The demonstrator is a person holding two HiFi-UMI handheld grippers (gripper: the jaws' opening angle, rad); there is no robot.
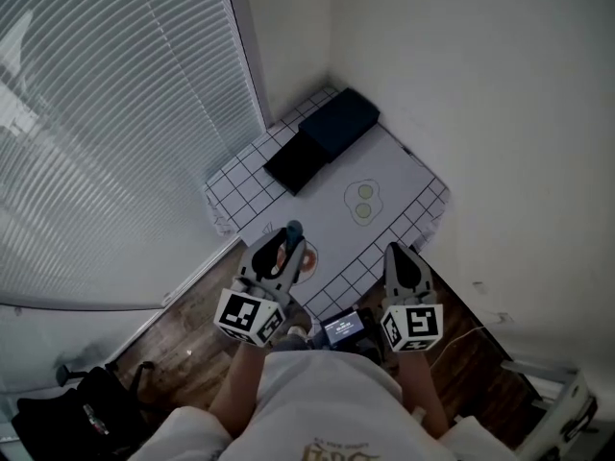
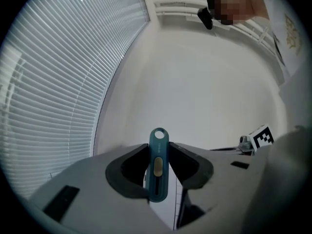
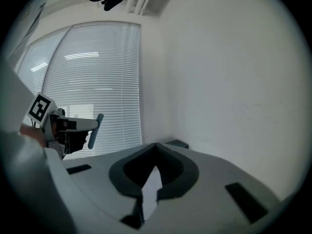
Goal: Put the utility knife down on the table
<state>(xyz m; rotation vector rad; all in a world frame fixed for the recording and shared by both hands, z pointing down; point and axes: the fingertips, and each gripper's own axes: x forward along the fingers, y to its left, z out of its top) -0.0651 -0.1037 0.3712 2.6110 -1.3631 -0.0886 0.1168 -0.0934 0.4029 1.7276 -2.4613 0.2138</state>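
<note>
A teal utility knife [image 2: 158, 164] with a small tan slider stands upright between the jaws of my left gripper [image 2: 158, 147], which is shut on it. In the head view the utility knife [image 1: 294, 229] sticks out past the left gripper [image 1: 287, 244], held above the near edge of the white grid-patterned table [image 1: 237, 185]. My right gripper [image 1: 400, 252] hovers to the right at about the same height. In the right gripper view the right gripper [image 3: 156, 146] has its jaw tips together with nothing between them. That view also shows the left gripper [image 3: 68, 126] with the knife [image 3: 95, 129] at the left.
On the table lie a dark blue box [image 1: 338, 121], a black flat item [image 1: 296, 161] and a fried-egg print [image 1: 363, 201]. Something orange [image 1: 309, 261] lies under the left gripper. A small lit screen [image 1: 343, 327] sits near the person's body. Window blinds [image 1: 106, 133] fill the left, and a black bag [image 1: 67, 406] is on the wooden floor.
</note>
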